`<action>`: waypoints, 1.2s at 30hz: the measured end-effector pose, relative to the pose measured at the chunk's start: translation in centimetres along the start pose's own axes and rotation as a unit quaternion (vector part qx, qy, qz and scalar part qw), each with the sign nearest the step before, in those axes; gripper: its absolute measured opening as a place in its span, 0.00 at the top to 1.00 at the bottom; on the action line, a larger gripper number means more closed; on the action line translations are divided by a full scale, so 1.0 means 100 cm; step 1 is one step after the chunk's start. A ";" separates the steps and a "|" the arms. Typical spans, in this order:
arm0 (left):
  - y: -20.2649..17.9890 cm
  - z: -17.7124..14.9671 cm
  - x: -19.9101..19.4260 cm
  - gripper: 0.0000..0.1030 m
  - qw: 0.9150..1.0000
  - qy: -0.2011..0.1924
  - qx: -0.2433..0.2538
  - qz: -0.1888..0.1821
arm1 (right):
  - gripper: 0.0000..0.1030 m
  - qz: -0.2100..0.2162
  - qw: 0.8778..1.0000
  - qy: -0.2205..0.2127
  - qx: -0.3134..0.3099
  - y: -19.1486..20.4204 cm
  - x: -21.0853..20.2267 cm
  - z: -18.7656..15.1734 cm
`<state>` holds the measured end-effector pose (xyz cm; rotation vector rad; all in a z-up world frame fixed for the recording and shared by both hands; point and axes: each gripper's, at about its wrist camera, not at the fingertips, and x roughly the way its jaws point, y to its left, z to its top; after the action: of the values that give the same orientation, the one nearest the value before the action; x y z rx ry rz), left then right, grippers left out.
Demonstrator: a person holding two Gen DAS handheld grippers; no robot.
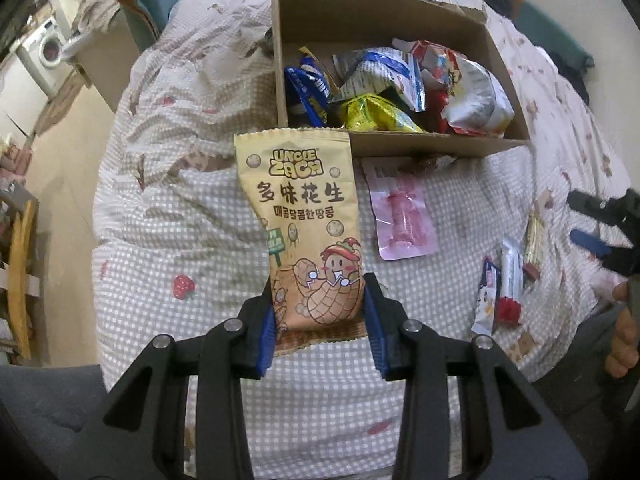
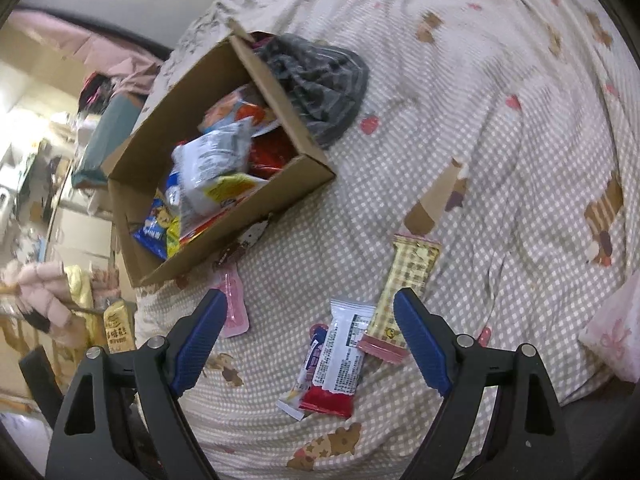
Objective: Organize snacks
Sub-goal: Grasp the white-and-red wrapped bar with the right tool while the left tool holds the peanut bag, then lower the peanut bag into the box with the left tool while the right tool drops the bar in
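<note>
My left gripper (image 1: 320, 292) is shut on the bottom of a tan peanut packet (image 1: 304, 220), which hangs in the air just in front of the cardboard box (image 1: 436, 146). The box (image 2: 132, 208) on the bed holds several snack bags. My right gripper (image 2: 310, 316) stands open above a white and red bar (image 2: 340, 360), a blue-edged packet (image 2: 308, 364) under it and a yellow checked bar (image 2: 404, 284), touching none of them. A pink packet (image 1: 404, 216) lies below the box's front wall. The peanut packet (image 2: 118, 328) and right gripper (image 1: 600, 220) also show at the frame edges.
The checked bedspread (image 1: 180, 220) covers the bed. A dark grey cloth (image 2: 320, 84) lies against the box's far side. A pink pillow (image 2: 616, 336) is at the right. A floor, a washing machine (image 1: 48, 48) and furniture lie beyond the bed's left edge.
</note>
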<state>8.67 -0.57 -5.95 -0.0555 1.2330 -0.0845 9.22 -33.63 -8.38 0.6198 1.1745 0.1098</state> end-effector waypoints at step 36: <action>0.021 0.001 0.008 0.67 0.999 -0.013 -0.047 -0.007 | 0.68 0.072 0.984 0.074 -0.143 0.075 0.043 -0.030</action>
<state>9.11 1.40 -6.87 -0.1463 1.2105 -0.0388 9.99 -24.52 -8.84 0.4469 1.2277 0.4454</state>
